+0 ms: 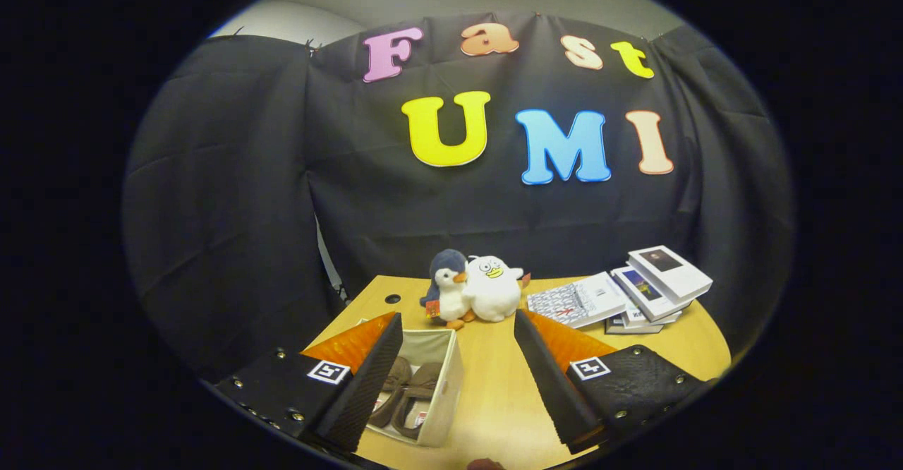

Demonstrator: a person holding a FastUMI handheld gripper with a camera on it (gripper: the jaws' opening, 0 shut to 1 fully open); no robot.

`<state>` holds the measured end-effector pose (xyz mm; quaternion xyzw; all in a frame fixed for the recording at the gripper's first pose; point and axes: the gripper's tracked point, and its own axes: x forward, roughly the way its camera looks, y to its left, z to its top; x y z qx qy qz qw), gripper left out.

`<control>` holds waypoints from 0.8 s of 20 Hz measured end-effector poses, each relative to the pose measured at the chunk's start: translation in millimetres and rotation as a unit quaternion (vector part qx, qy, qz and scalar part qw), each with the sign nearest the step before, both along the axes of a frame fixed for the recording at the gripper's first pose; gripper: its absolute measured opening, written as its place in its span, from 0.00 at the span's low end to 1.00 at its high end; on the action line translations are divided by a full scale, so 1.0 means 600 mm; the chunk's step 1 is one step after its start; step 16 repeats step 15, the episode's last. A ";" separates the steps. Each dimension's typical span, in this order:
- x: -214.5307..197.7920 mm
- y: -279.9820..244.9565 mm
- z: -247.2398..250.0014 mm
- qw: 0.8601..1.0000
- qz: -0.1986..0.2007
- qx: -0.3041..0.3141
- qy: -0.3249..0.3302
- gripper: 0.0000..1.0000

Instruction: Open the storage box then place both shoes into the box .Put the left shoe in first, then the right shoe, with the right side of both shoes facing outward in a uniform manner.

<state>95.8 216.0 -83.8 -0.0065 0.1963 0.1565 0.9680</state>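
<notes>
On the wooden table (494, 385), toward its left edge, stands the storage box (443, 392), a pale fabric box with its top open, and both brown shoes (409, 396) lie inside it side by side, their length running away from the camera. The gripper (458, 378) hangs above the near part of the table with its two fingers spread wide apart and nothing between them but bare tabletop and the right wall of the box. The left finger (370, 385) crosses in front of the box's left side and hides part of it; the right finger (554, 385) is over open wood, well apart from the box. Each finger has a dark ribbed pad, an orange part behind it and a small square black-and-white marker on its black mount. Beyond the fingers, at the far edge of the table, a plush penguin (444, 290) and a white plush duck (492, 288) sit touching each other. Toward the far right corner a fanned stack of books (635, 297) rests, well apart from the box. A small dark round hole (392, 298) shows in the tabletop near the far left corner, left of the penguin.
</notes>
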 end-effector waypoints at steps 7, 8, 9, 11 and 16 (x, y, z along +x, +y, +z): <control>-0.019 -0.131 0.095 0.995 -0.023 -0.043 -0.089 0.98; -0.019 -0.151 0.102 0.993 -0.029 -0.047 -0.102 0.98; -0.024 -0.170 0.106 0.992 -0.037 -0.048 -0.112 0.98; -0.031 -0.202 0.117 0.988 -0.057 -0.046 -0.134 0.98; -0.040 -0.263 0.123 0.983 -0.091 -0.037 -0.157 0.98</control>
